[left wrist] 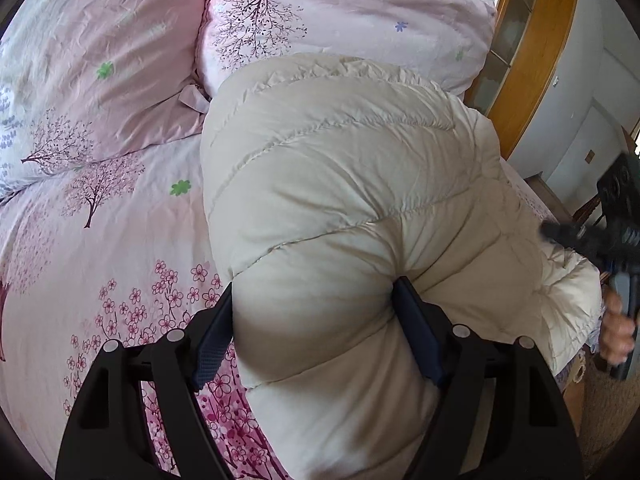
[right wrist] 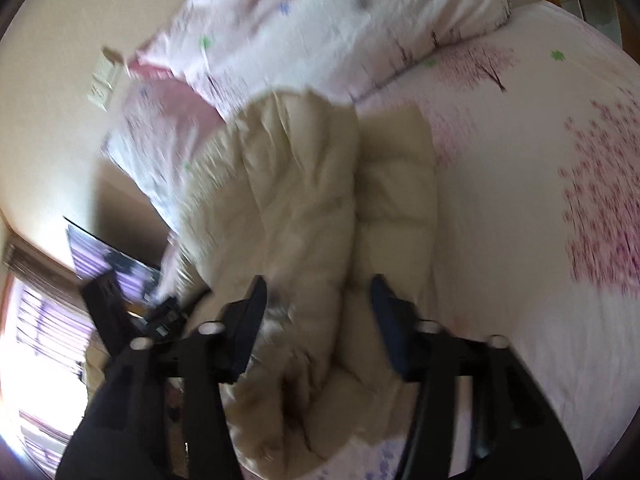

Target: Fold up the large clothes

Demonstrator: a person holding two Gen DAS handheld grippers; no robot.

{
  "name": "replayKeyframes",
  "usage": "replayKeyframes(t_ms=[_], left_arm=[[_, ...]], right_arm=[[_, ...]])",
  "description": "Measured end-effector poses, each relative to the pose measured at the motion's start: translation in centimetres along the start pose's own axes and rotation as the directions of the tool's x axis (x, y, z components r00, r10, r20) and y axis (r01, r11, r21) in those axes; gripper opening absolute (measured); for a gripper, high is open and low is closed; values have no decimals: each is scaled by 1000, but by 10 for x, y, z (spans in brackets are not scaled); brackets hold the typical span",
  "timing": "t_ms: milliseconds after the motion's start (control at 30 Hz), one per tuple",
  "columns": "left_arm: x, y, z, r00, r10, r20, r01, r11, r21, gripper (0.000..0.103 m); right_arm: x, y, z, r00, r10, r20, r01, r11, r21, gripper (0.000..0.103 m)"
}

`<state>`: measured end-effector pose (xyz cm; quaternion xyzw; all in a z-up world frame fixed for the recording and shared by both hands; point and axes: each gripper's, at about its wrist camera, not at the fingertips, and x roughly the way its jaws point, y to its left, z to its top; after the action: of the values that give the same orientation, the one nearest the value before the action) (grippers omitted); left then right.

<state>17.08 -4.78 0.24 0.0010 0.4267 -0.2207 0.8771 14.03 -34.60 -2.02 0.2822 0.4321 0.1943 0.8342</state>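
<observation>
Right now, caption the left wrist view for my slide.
Left gripper clamps a cream puffer jacket on floral bedding.

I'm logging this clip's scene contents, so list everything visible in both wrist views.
puffer jacket: 1, cream, quilted, lying on the bed, bunched between both grippers
bed sheet: 1, pink with blossom-tree print, under the jacket
pillows: 2, pink floral, at the far end of the bed
wooden cabinet: 1, orange-brown with glass panels, beyond the bed
window: 1, bright, blurred, low left in the right wrist view
left gripper: 1, black with blue pads, fingers pressing a thick fold of jacket
right gripper: 1, same build, fingers straddling the jacket; blurred
hand: 1, holding the right gripper's handle
</observation>
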Motion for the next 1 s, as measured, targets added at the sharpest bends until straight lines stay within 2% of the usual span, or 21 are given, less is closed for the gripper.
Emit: replayKeyframes(t_ms=[33, 100, 267, 367, 400, 467, 533, 567, 633, 700, 867, 900, 933, 967, 1000], left_arm=[[-1, 0, 0, 1000, -4, -2, 4, 1000, -2, 77], [-3, 0, 0, 1000, -12, -5, 12, 1000, -2, 77], [-3, -7, -2, 1000, -11, -11, 11, 999, 36, 79], [-2, -10, 0, 1000, -10, -14, 11, 999, 48, 79], [-5, -9, 2, 1000, -21, -17, 22, 999, 43, 78], [-16, -1, 8, 997, -71, -9, 71, 997, 23, 78], [-29, 14, 20, 994, -106, 36, 107, 994, -6, 78], [-31, 21, 27, 994, -101, 47, 102, 995, -20, 78], [-28, 38, 44, 995, -91, 44, 93, 994, -59, 78], [-17, 51, 57, 994, -111, 22, 113, 988, -105, 78], [15, 83, 81, 966, -257, 4, 248, 929, -276, 78], [19, 86, 83, 963, -270, 4, 259, 919, -298, 77], [24, 89, 86, 958, -286, 7, 273, 906, -324, 77], [28, 91, 88, 955, -297, 9, 282, 899, -335, 76], [32, 91, 91, 955, -298, 8, 283, 898, -338, 75]], right_arm=[[3, -2, -3, 1000, -2, -12, 2, 1000, 4, 15], [7, -9, -10, 1000, -23, -3, 23, 999, 29, 10], [22, -28, -32, 999, -48, -9, 48, 994, 99, 9], [29, -30, -33, 998, -61, -13, 62, 994, 85, 9], [26, -29, -30, 998, -58, -17, 59, 995, 79, 12], [12, -27, -21, 999, -52, -1, 52, 996, 67, 26], [-11, -24, -7, 996, -42, 78, 38, 998, 53, 63], [-23, -23, 4, 990, -31, 136, 24, 998, 53, 69], [-31, -22, 22, 985, 15, 172, -24, 998, 51, 71], [-29, -19, 46, 983, 61, 176, -71, 996, 49, 71], [7, -10, 83, 992, 60, 107, -64, 997, 35, 70], [16, -8, 87, 995, 45, 94, -48, 998, 34, 63], [24, -7, 91, 996, 30, 86, -32, 999, 31, 40], [28, -7, 93, 997, 24, 80, -27, 999, 31, 28], [32, -8, 92, 997, 26, 77, -29, 999, 32, 21]])
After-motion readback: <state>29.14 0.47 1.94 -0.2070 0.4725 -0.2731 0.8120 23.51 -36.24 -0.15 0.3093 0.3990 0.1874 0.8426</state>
